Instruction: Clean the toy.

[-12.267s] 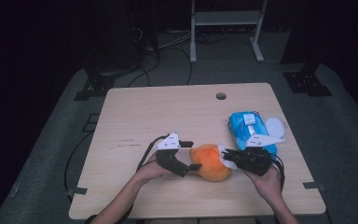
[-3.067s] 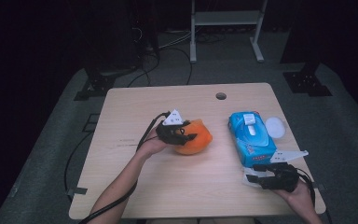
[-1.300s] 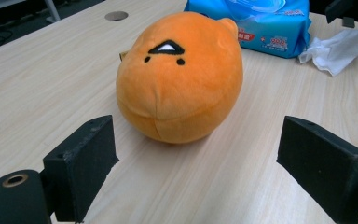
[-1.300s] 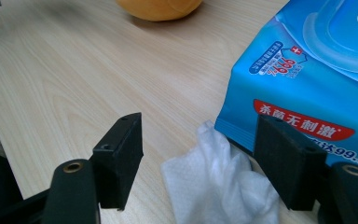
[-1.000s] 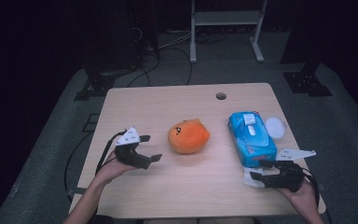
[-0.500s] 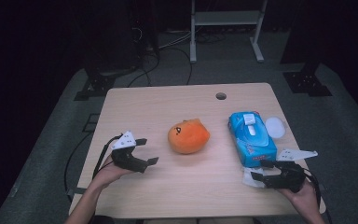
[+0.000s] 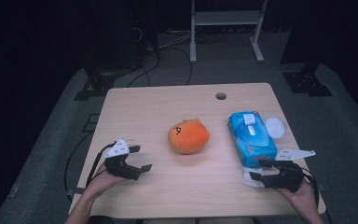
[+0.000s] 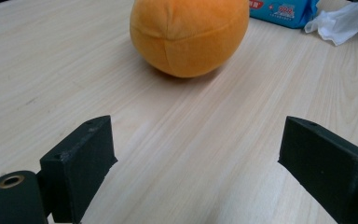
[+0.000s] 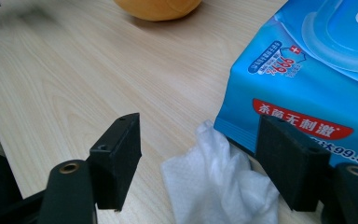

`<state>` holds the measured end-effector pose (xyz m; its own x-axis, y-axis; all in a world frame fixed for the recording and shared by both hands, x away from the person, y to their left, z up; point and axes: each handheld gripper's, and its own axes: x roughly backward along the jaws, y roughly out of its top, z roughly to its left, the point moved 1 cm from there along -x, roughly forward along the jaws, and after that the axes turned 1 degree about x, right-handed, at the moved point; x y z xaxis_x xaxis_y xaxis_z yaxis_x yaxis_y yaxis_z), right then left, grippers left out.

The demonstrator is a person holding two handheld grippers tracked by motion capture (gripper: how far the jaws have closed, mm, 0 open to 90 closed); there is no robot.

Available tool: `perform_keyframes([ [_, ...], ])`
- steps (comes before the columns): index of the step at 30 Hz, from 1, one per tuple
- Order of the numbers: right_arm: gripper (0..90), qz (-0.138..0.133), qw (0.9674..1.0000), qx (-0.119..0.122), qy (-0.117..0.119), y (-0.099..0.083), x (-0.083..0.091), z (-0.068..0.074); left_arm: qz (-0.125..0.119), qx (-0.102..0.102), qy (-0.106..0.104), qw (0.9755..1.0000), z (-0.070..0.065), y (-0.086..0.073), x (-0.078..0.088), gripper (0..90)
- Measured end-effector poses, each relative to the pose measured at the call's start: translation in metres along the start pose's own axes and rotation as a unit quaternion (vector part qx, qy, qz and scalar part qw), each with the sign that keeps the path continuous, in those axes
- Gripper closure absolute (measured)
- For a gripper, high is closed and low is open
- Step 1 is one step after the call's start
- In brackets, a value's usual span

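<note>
An orange plush ball (image 7: 188,136) with a small face lies in the middle of the wooden table (image 7: 168,105). To its right is a blue wipes pack (image 7: 251,138). My left gripper (image 7: 141,158) stands open at the near left, apart from the plush; in the left gripper view (image 8: 200,154) the plush (image 8: 189,32) lies ahead with bare table between the jaws. My right gripper (image 7: 256,176) is open at the near right. A crumpled white wipe (image 9: 214,186) lies between its jaws (image 9: 205,158), against the pack (image 9: 317,70); the left pad does not touch it.
A white round disc (image 7: 275,127) lies beside the pack's far right side. A small round hole (image 7: 221,96) sits near the table's far edge. Dark floor, cables and a metal stand's legs (image 7: 223,28) surround the table.
My left gripper has sunk a little toward the table and drifted nearer the front edge. The right gripper, the plush and the pack have not moved.
</note>
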<state>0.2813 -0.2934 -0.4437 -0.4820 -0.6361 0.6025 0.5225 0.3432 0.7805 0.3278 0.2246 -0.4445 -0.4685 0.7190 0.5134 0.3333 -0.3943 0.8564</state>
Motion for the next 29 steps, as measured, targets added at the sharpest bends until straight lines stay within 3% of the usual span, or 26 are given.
perform_keyframes([
  [11,29.7,0.008,1.0000,0.001,0.002,-0.002,-0.003,0.001,0.002,0.009,0.003,0.9999,-0.003,-0.014,0.001,9.6],
  [29,28.5,0.006,0.9999,0.007,0.010,-0.003,-0.003,0.003,0.000,0.021,0.008,0.9998,-0.003,-0.024,-0.002,9.0],
])
